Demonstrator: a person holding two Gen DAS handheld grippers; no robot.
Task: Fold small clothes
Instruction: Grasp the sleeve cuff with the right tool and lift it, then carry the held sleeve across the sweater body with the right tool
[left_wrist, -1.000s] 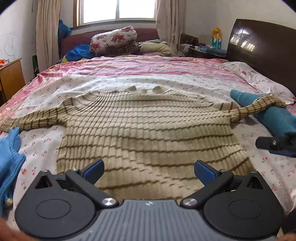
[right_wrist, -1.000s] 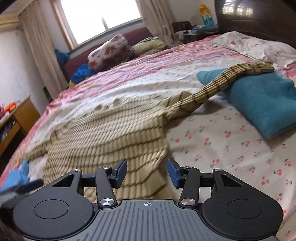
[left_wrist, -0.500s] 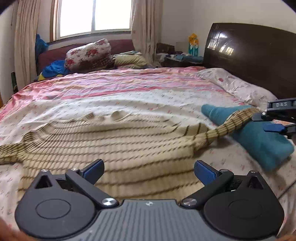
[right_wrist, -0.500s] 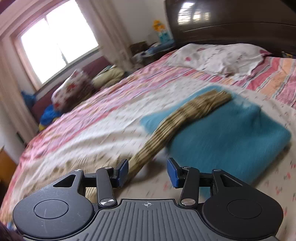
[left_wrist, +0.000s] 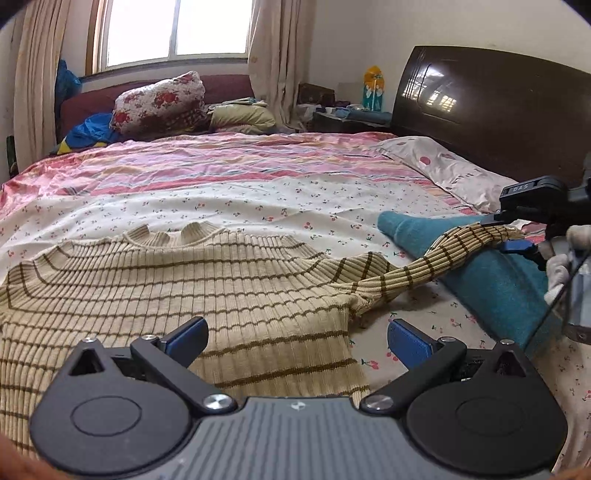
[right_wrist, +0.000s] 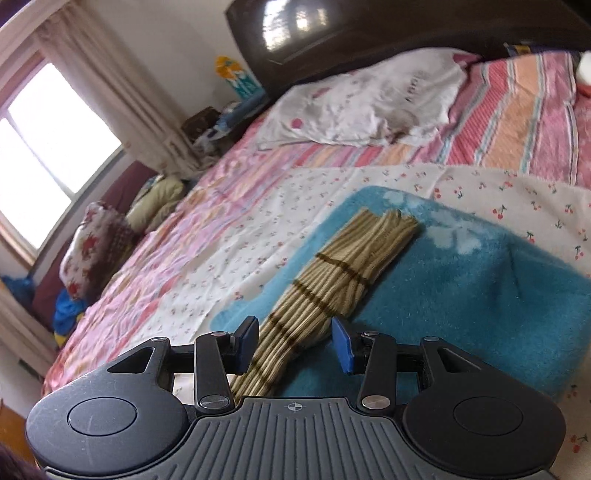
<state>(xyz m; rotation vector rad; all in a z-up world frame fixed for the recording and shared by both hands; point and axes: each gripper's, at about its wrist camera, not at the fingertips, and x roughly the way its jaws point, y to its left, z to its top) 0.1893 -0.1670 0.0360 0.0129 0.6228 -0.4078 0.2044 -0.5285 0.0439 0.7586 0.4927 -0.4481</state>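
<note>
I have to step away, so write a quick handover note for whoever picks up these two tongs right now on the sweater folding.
Left tongs: open, empty, hovering over the lower right part of the striped sweater.
Right tongs: open, jaws have just been closing a little; they straddle the sweater's sleeve but do not pinch it yet.
Layout: the sweater lies flat on the bed sheet, collar toward the window. That sleeve is draped across the teal garment near the headboard.
Done: sweater spread out. No fold made.
Left: grip the sleeve, bring it in across the body, then the other sleeve, then fold the body.
</note>
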